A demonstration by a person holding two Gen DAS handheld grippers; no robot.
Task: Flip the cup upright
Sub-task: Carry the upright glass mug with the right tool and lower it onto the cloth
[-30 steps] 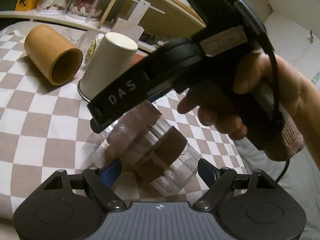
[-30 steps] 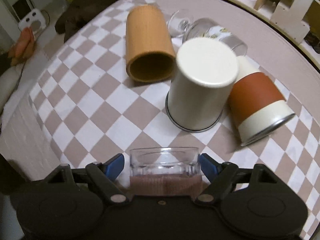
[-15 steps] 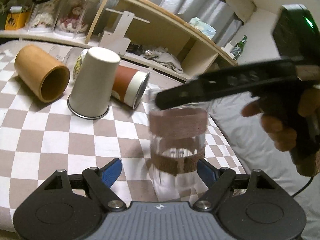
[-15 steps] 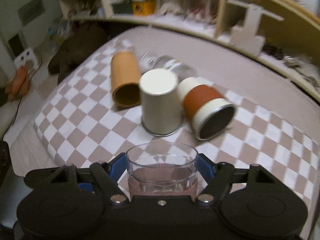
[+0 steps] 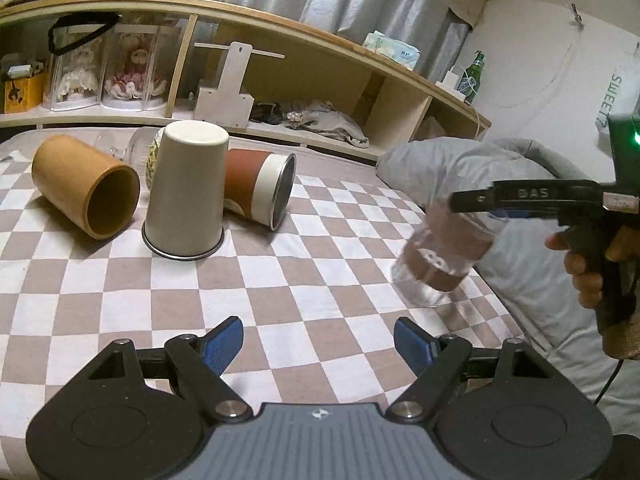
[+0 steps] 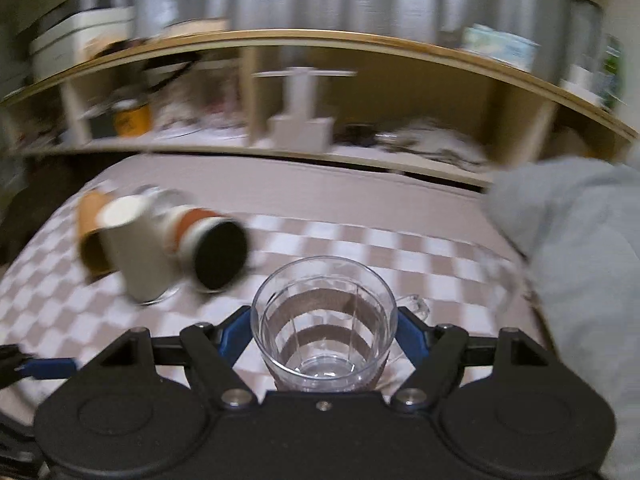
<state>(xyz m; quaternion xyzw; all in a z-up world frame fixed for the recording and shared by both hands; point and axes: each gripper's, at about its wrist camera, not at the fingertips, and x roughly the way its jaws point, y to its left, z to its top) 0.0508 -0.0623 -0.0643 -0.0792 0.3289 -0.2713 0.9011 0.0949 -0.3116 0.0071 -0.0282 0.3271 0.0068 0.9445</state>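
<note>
One clear glass cup clamped between right hand-held gripper fingers, mouth up; left hand-held gripper spread, holding nothing.

Left wrist cam sits low over the checkered cloth, looking across it toward the wooden shelf, with the cream cup a fair way off. Right wrist cam faces that same shelf from farther right, blurry, glass cup right up close. Both catch the cream cup, and the left one sees the glass too.
</note>
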